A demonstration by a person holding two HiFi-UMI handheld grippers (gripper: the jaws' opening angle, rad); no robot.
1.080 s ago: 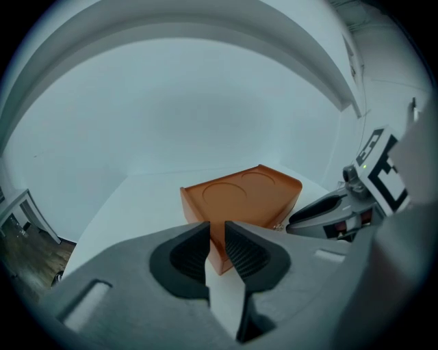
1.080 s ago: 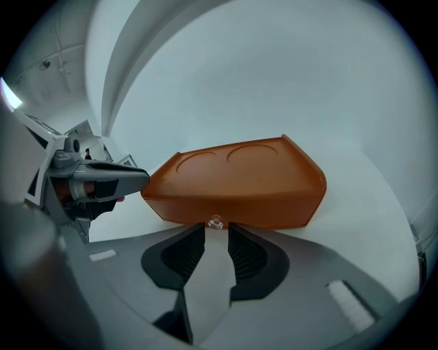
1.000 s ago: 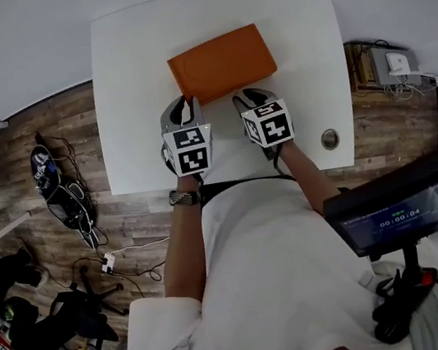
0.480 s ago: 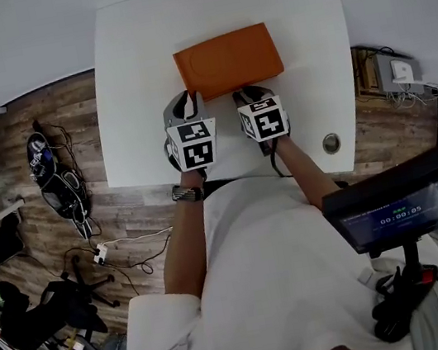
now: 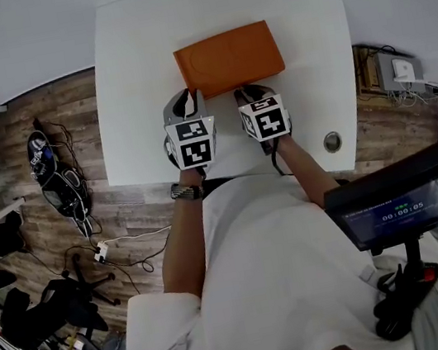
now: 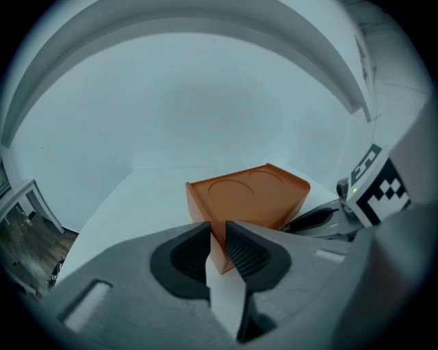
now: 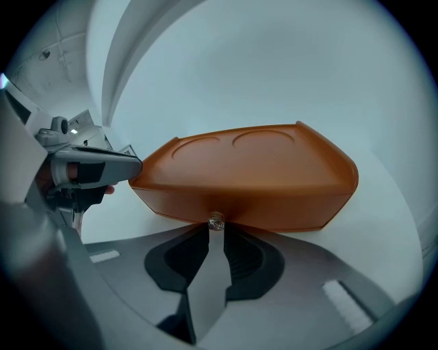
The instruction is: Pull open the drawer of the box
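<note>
An orange box (image 5: 228, 59) with two round dents in its lid lies on the white table (image 5: 131, 59). Its drawer front faces me and carries a small clear knob (image 7: 216, 221). My right gripper (image 5: 248, 92) is at that front. Its jaws are closing, with the knob between the tips (image 7: 216, 229). My left gripper (image 5: 189, 100) is at the box's near left corner (image 6: 246, 195). A narrow gap shows between its jaws (image 6: 217, 229), and nothing is held in them. The drawer looks flush with the box.
A round cable hole (image 5: 331, 142) sits in the table's near right corner. A screen on a stand (image 5: 404, 200) is at my right. Cables and bags (image 5: 62, 189) lie on the wooden floor to the left.
Both grippers have edged forward to the box's near side. The box has kept its place on the table.
</note>
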